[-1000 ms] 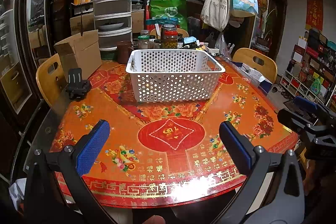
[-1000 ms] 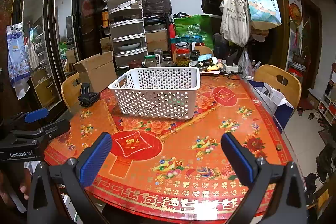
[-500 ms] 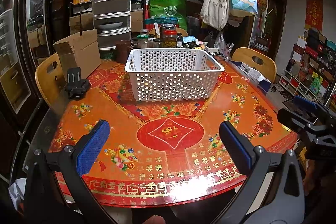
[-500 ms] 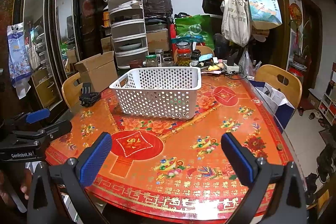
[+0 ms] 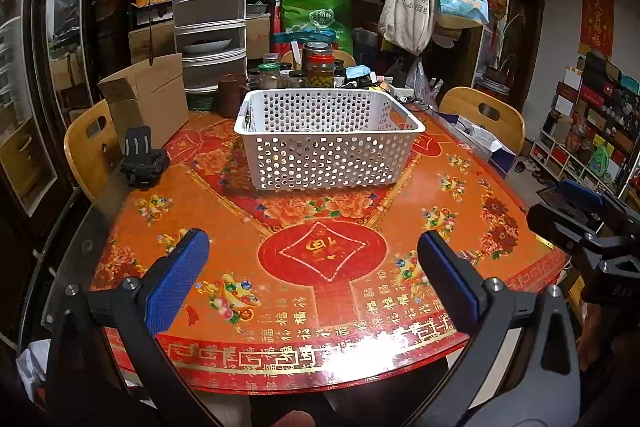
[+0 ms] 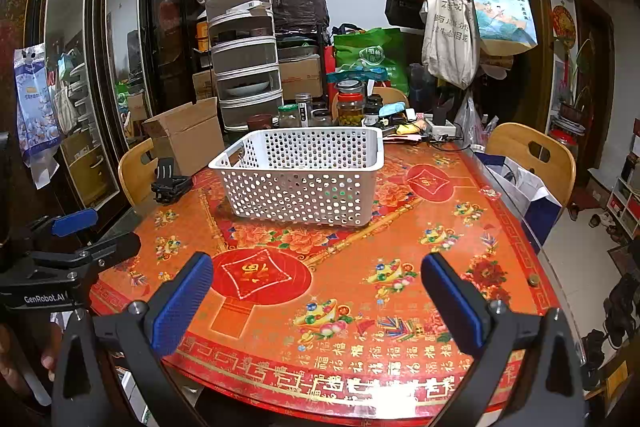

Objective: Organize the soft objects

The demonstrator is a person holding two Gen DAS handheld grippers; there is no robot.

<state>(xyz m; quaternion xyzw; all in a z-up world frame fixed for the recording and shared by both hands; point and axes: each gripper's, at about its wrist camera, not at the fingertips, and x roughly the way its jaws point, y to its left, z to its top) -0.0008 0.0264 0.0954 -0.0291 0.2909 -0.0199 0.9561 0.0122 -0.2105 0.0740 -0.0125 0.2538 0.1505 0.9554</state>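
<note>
A white perforated basket (image 5: 328, 143) stands near the middle of a round table (image 5: 224, 227) covered in a red and orange printed cloth, well apart from both grippers. The left gripper (image 5: 314, 279) hangs over the near edge with its blue-padded jaws spread wide and nothing between them; the right gripper (image 6: 316, 291) is likewise spread and empty over the same edge. No soft objects can be made out on the table, and what lies on the basket's floor is hard to tell through the holes. A small black stand (image 5: 142, 159) sits at the table's left rim beside an open cardboard box (image 5: 148, 103). Jars (image 5: 320, 69) crowd behind the basket, partly hidden by it. A fingertip (image 5: 294, 419) shows, cut off, at the left view's bottom edge.
</note>
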